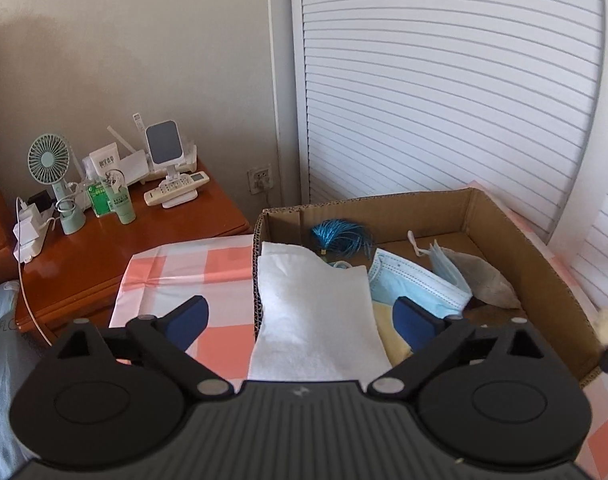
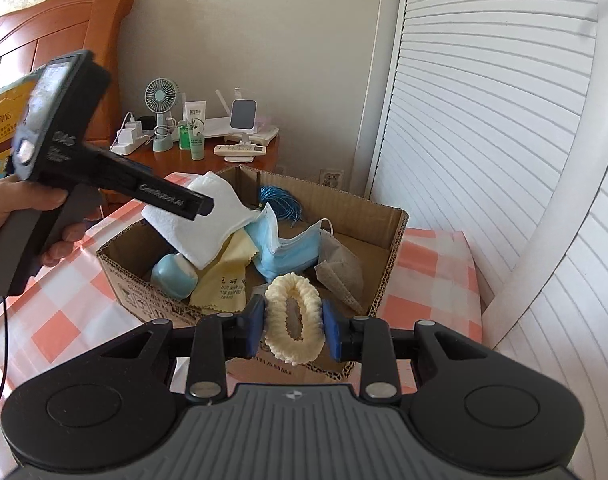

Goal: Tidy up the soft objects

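Bedroom corner, pink-checked tablecloth [image 1: 176,276] under open brown cardboard box [image 1: 504,216]. Left wrist view: white folded towel [image 1: 312,312] draped over box's near wall, half in; blue surgical masks [image 1: 416,280] and blue tassel [image 1: 340,236] already inside. Left gripper [image 1: 302,318] fingers spread wide, towel below them, not gripped. Right wrist view: right gripper [image 2: 292,330] fingers pinching cream fuzzy scrunchie [image 2: 294,316] just above box's near edge, not yet dropped; yellow cloth [image 2: 224,276] inside. Most stowed, judging by contents

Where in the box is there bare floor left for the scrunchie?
Bare floor shows at the back right of the box, behind the grey mask. The left and middle are crowded: towel, yellow cloth, blue masks.
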